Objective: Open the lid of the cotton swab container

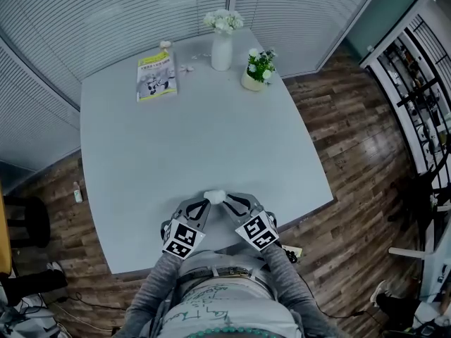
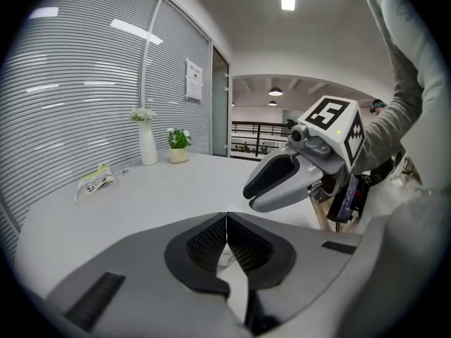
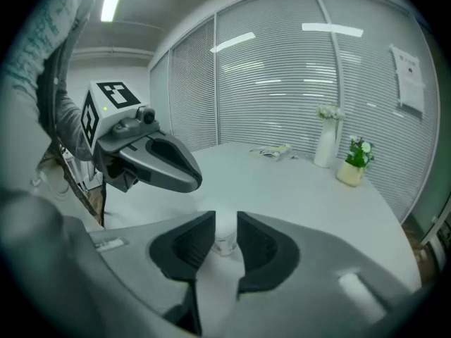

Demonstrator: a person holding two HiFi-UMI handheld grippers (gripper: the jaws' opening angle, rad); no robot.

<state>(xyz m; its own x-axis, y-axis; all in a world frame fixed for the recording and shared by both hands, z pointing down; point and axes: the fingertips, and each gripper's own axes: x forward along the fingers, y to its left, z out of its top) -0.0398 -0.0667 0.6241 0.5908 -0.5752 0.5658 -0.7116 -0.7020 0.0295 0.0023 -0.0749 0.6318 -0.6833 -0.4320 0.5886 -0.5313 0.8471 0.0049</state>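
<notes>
Left tool (image 2: 226, 220) is clamped fully together with nothing pinched in it, nosing in beside the target. Right tool (image 3: 225, 220) stands narrowly parted, and the small white, clear-walled cotton swab container (image 3: 225, 236) sits upright right in that gap, with pads flanking it but no squeeze I can confirm. It's on the pale grey worktop (image 1: 211, 132), near the front edge, between both tool tips. The lid looks on, so by my read nothing is opened yet: grip, brace and lift are all to come. Writing? Any label on the container is too small to read, and so is the print on the yellow-green booklet (image 1: 156, 76) at the far side.
</notes>
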